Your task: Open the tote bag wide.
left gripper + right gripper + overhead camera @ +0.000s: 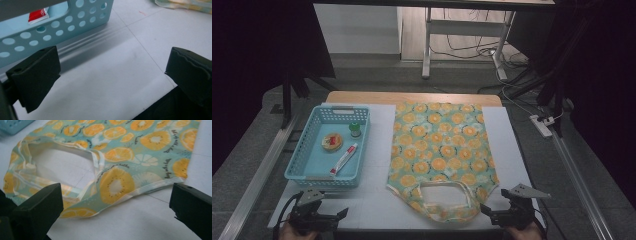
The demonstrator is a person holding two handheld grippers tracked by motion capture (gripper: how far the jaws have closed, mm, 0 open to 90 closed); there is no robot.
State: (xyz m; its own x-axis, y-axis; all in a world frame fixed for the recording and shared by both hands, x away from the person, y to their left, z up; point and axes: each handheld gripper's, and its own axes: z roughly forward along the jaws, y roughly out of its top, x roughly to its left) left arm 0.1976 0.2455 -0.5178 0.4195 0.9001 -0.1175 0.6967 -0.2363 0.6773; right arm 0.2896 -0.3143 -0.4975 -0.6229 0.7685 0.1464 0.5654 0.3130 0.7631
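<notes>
High view: one tote bag (443, 152) lies flat at table centre; one blue basket (307, 150) at left holds three items. Left gripper (343, 213) and right gripper (484, 208), jaws apart, hold nothing at the near edge.

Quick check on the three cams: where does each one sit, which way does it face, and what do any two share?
High view: above the near table edge, facing forward and down on the white table; both hands, left gripper, right gripper.
Left gripper view: low, along its open black jaws toward the light blue perforated plastic basket.
Right gripper view: low, along its open black jaws toward the orange-slice-print fabric tote bag.
Shared: the gripper views both catch the basket and the bag.
</notes>
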